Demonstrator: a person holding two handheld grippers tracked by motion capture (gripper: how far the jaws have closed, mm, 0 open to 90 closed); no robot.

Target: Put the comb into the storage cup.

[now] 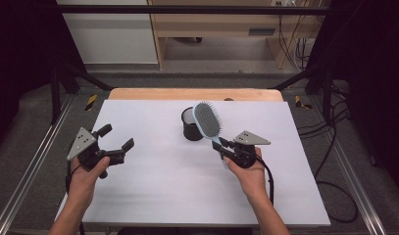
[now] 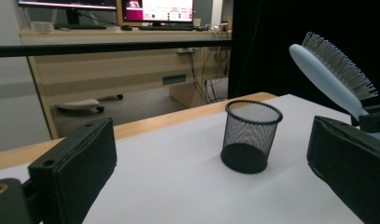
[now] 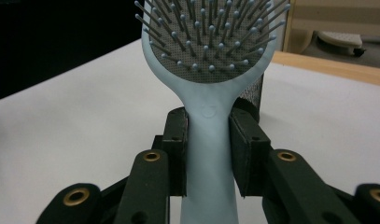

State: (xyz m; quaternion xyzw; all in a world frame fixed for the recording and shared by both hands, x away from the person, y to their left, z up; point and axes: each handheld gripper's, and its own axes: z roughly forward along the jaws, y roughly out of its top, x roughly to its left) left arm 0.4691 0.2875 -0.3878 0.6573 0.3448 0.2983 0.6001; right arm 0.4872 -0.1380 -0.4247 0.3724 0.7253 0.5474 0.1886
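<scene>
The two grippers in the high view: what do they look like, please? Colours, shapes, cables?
The left gripper and the right gripper are black, each with two block-shaped jaws. Each carries a grey three-cornered plate with small holes on top. A black cable trails from each towards the person. In the right gripper view, brass-coloured rings mark the linkage joints. The forearms are bare, without sleeves.

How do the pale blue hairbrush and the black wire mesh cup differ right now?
The pale blue plastic hairbrush is held off the table, its handle clamped in the right gripper; the black wire mesh cup stands upright on the white table, untouched. The hairbrush is a flat oval paddle with bristles; the cup is a round, open-topped, see-through cylinder. The left gripper is open and holds neither. Both sit near the table's middle.
</scene>
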